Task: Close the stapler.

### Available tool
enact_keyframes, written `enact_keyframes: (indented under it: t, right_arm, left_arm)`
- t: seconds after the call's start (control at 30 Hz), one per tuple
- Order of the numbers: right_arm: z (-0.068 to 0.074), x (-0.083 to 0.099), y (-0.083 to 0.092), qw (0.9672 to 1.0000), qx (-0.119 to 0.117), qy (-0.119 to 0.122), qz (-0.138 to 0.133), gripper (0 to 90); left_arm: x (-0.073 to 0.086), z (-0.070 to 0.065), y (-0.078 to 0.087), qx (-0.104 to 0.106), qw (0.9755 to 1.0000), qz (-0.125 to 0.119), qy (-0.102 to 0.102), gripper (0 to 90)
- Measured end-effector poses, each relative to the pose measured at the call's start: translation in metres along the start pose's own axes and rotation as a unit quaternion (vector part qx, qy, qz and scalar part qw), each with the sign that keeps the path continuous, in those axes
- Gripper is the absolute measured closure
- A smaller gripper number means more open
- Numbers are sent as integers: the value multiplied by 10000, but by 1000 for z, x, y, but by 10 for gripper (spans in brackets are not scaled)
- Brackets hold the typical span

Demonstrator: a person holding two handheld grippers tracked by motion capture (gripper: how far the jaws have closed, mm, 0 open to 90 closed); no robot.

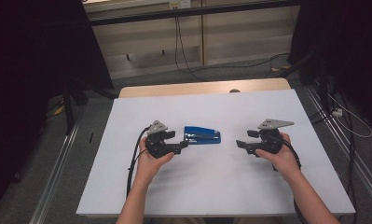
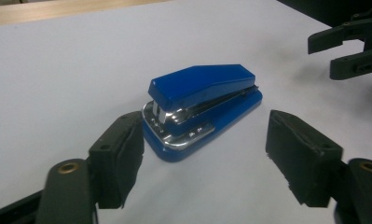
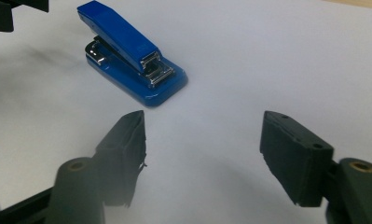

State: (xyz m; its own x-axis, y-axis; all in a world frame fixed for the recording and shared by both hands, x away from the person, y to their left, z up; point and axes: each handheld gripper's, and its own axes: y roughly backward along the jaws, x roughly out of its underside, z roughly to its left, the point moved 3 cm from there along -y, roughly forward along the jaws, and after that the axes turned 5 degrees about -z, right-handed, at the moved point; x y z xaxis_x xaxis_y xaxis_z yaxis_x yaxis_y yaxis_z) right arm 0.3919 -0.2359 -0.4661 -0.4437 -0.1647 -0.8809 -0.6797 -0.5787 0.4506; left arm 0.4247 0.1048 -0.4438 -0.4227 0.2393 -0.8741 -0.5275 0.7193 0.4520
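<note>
So the setup here is pretty bare: a white table (image 1: 211,182) with one blue stapler (image 1: 202,136) sitting a little left of the middle of the high view, flat on its base and closed. No boxes, trays or bins anywhere on the surface, so there's nothing holding anything; the stapler just lies loose on the tabletop.

The left gripper (image 1: 182,145) is in the person's left hand (image 1: 152,161), left of center in the high view, jaws pointing toward the right of the frame at the stapler's near end. From the left gripper view (image 2: 204,149) the jaws stand wide apart with nothing pinched. The stapler (image 2: 203,106) sits in the middle of that frame, just past the tips, its chrome front end facing the camera and close to the left jaw, but I can't say for sure whether they touch. The pads aren't pressing on it.

The right gripper (image 1: 241,144) is in the right hand (image 1: 281,156), right of center in the high view, pointing back toward the left of the frame and clearly apart from the stapler. In the right gripper view (image 3: 202,140) its jaws are spread wide too, holding nothing, just bare table between them. The stapler (image 3: 127,53) shows in the upper left of that frame, with a tip of the other gripper in the top left corner.
</note>
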Motion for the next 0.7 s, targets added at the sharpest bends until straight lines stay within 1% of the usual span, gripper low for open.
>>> enact_keyframes:
  t: [0.03,0.1,0.2,0.27,0.3,0.4,0.5,0.57,0.7]
  right_arm:
    - [2,2,2,10000,13,3,8,280]
    - [5,4,5,10000,29,90,10,264]
    - [10,7,11,10000,18,73,-50,238]
    - [12,9,15,9999,69,121,-38,220]
    - [12,10,17,9997,115,194,-30,212]
    - [15,13,23,9998,112,104,-93,199]
    - [19,17,30,9997,169,146,-66,193]
    - [20,21,34,9996,202,131,-131,186]
    - [24,28,40,9997,181,101,-143,177]
  left_arm:
    - [1,1,1,-33,10000,12,46,240]
    - [3,3,4,-38,9999,14,123,211]
    - [6,4,9,-69,9999,56,143,181]
    - [8,5,14,-86,9999,48,97,167]
    - [8,5,16,-104,9999,40,80,158]
    - [9,6,23,-127,9999,-14,50,135]
    - [11,6,27,-120,9999,-8,6,121]
    - [12,5,31,-103,9999,-9,6,121]
    - [17,6,39,-102,9999,22,-31,112]
